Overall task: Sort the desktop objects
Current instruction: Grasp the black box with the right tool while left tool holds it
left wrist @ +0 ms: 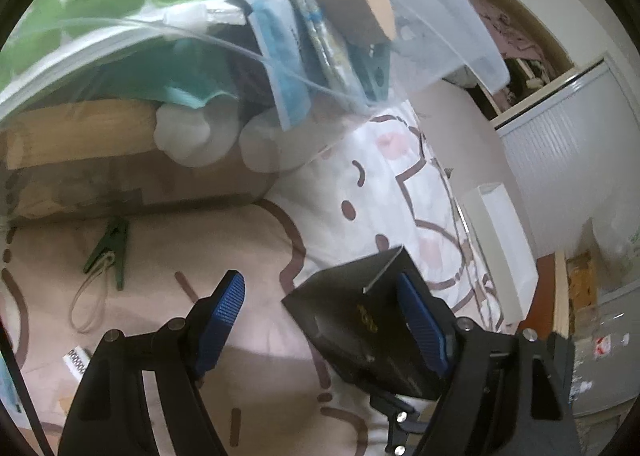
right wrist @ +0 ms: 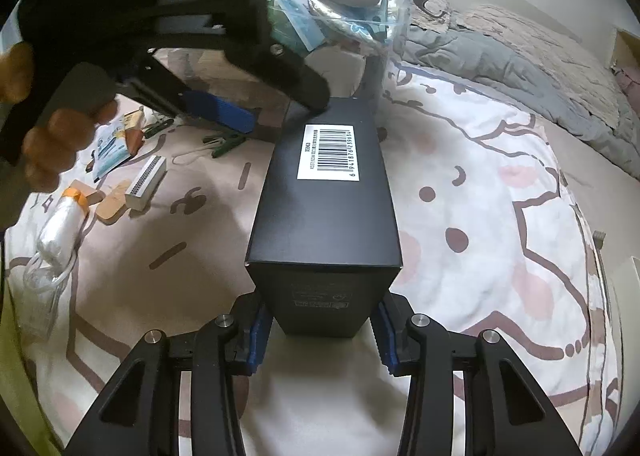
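Right gripper [right wrist: 322, 330] clamped on near end of black box [right wrist: 324, 199], long axis running straight ahead. Left gripper [left wrist: 320, 320] spread wide at far end, one pad touching. Clear bin [right wrist: 384, 43] beyond.

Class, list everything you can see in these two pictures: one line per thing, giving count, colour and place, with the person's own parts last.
box: one, black with a white barcode label, held above the bedsheet between the right gripper's pads
clear tub: one, see-through, at the back, filled with packets and oddments
clothes peg: one dark green on the sheet by the tub; a second may lie further left in the right wrist view
small packet: one, blue and white, on the sheet at left
plastic wrap bundle: one, clear with orange tape, far left
bedsheet: one, pink and white cartoon print, under everything
grey quilt: one, at the back right
left gripper: black, blue pads, open beside the box
right gripper: black, blue pads, shut on the box
hand: one, holding the left gripper
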`<state>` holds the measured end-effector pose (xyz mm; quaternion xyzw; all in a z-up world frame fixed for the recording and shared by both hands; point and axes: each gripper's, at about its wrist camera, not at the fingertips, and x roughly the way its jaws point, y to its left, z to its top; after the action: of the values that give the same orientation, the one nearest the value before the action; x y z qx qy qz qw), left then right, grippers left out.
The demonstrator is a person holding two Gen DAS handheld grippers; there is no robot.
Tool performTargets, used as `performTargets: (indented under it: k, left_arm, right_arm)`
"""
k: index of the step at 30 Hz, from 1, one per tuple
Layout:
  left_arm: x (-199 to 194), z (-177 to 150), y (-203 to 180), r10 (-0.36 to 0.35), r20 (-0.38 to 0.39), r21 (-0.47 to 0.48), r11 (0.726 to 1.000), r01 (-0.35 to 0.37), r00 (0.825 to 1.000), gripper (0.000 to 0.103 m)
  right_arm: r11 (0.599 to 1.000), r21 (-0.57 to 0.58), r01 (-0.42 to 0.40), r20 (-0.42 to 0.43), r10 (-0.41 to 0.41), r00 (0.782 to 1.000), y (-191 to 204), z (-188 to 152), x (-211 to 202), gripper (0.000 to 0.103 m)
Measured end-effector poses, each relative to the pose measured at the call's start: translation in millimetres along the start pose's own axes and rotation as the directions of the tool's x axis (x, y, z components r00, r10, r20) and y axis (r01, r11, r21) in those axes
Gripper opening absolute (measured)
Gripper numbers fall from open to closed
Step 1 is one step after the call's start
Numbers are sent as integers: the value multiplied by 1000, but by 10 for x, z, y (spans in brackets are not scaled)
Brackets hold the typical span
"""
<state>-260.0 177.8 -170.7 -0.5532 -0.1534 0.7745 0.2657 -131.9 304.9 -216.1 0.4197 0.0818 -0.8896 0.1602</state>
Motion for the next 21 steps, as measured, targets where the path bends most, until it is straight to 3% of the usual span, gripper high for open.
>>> performTargets:
  k: [3, 9, 21]
  left_arm:
    - [50, 35, -12, -41, -15, 1, 999, 41, 999, 75]
    - [100, 11, -215, -110, -63, 79, 990, 114, 992, 52]
    - [-88, -55, -413, -99, -19, 166, 981, 101, 995, 52]
  right_arm:
    - [1000, 2, -15, 2, 15, 1000, -18, -14, -9, 44]
    - [999, 11, -32, 2, 32, 999, -62, -7, 0, 44]
    - [1000, 14, -1, 12, 1, 1000, -79, 59, -115, 44]
